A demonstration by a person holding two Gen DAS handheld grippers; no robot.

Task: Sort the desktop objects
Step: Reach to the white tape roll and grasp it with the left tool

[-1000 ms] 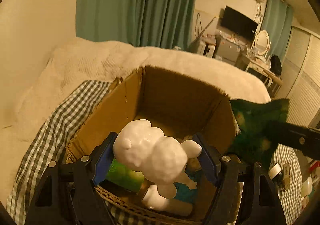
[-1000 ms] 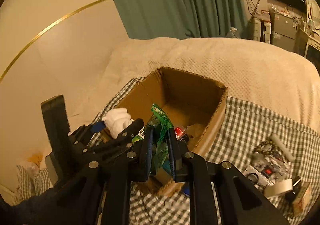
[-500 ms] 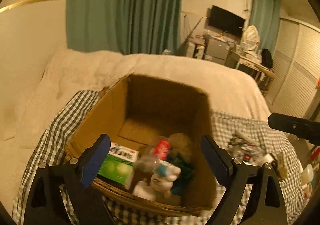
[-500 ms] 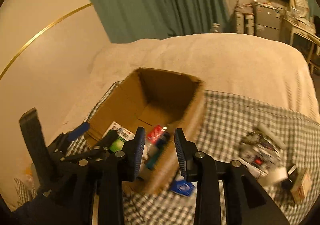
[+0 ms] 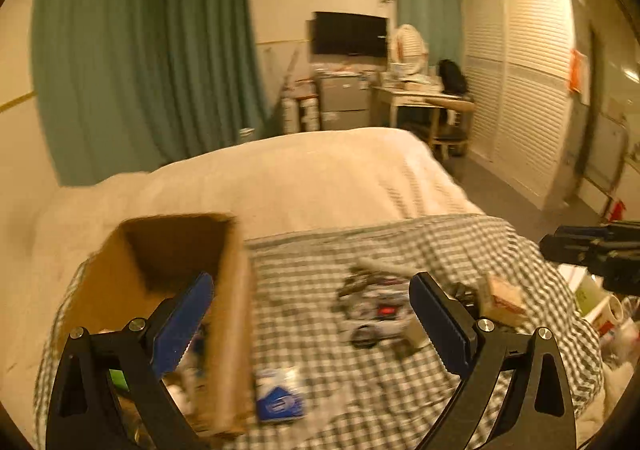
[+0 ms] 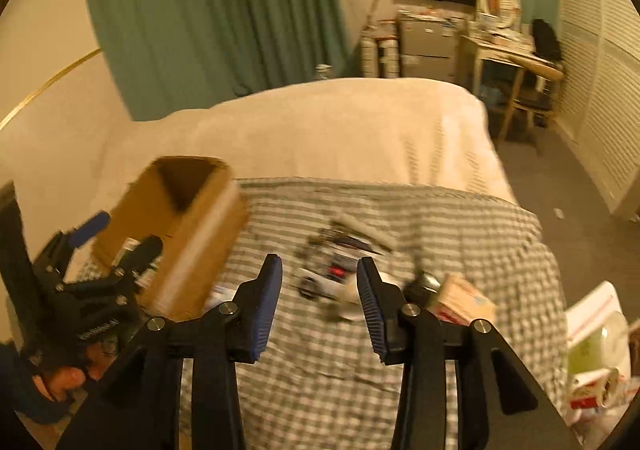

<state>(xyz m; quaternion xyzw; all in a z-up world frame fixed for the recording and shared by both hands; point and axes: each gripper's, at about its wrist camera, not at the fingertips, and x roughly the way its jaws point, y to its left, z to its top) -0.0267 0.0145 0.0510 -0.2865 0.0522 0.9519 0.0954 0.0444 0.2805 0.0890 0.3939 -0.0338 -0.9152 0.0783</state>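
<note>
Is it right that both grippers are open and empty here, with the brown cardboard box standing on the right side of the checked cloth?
Not quite. The brown cardboard box stands on the left side of the checked cloth, as the right wrist view shows. The rest holds: the left gripper and the right gripper are both open and empty.

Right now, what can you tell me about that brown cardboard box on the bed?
The cardboard box is plain brown, corrugated-looking, and open at the top with no lid showing. It sits upright on the checked cloth, at the left end of it, with the cream bedspread behind. Several small items lie inside, too blurred to name. A small blue and white packet lies on the cloth against its near right corner. Neither pair of fingers touches it.
</note>
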